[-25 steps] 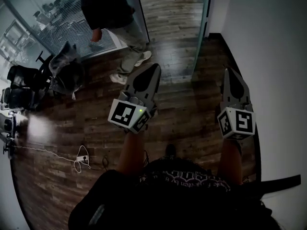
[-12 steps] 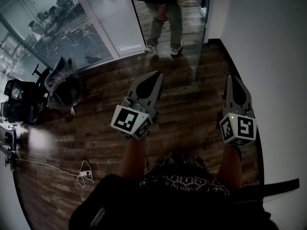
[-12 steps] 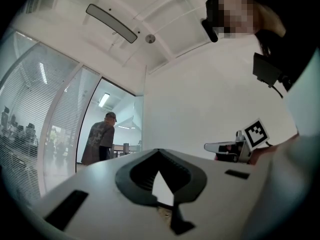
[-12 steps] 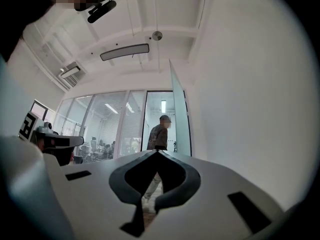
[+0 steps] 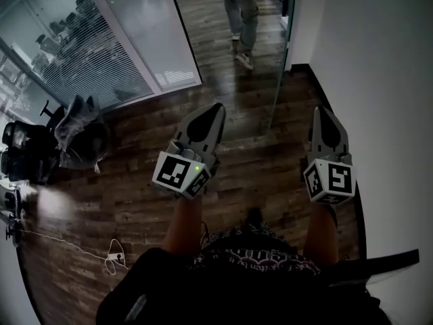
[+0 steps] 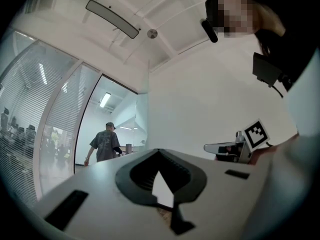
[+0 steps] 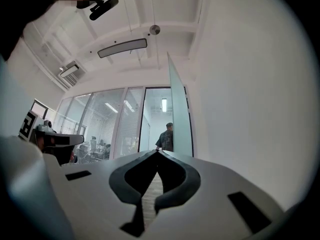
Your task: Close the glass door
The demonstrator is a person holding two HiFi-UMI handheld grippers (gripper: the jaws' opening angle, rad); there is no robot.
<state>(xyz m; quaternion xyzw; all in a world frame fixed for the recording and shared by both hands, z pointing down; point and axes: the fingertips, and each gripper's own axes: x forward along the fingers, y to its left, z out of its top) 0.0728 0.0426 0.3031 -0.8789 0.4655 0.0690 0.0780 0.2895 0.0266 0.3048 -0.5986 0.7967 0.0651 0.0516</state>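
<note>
Dark wood floor (image 5: 135, 202), glass door (image 7: 180, 119) standing open ahead; left claw (image 5: 215, 108) and right claw (image 5: 320, 111) pressed together, empty.

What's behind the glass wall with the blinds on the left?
Office chairs show dimly through the glass wall; the blinds hide the rest of that room.

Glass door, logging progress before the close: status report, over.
Left gripper shut, empty; right gripper shut, empty. Glass door open, untouched, ahead. Person in the doorway beyond.
</note>
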